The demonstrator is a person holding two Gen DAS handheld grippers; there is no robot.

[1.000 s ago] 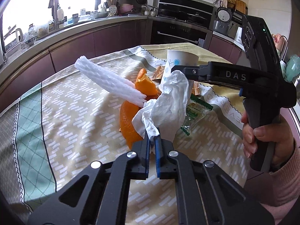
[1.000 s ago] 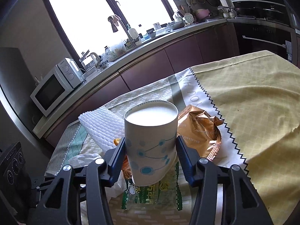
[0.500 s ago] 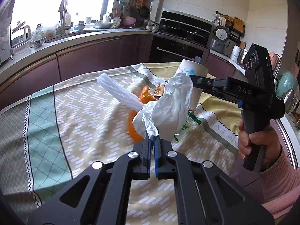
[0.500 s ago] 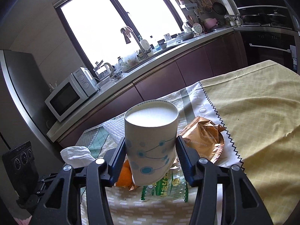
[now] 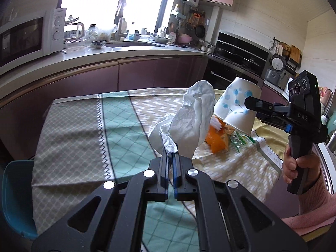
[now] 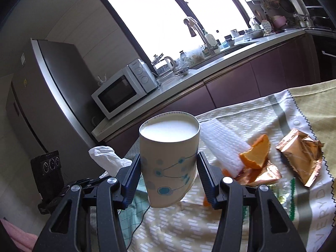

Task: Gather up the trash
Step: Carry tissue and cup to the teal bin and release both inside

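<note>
My left gripper (image 5: 171, 157) is shut on a crumpled white tissue (image 5: 189, 124), held up above the table; the same tissue (image 6: 106, 156) shows at the left of the right wrist view. My right gripper (image 6: 168, 168) is shut on a white paper cup (image 6: 169, 157) with blue dots, lifted off the cloth; the cup (image 5: 239, 109) appears tilted in the left wrist view. On the tablecloth lie a white foam net sleeve (image 6: 224, 147), orange peel (image 6: 256, 153), copper foil wrappers (image 6: 300, 153) and a green-printed plastic wrapper (image 5: 241, 141).
The table wears a patterned green, beige and yellow cloth (image 5: 117, 126). A blue chair (image 5: 14, 197) stands at its left corner. Behind run a purple-fronted counter (image 5: 136, 71), a microwave (image 6: 124, 90), a fridge (image 6: 42, 96) and an oven (image 5: 239, 54).
Both grippers rose and swung left with their loads. The cup came up off the trash pile, and the tissue now hangs well above the cloth. The views turned toward the microwave and fridge.
</note>
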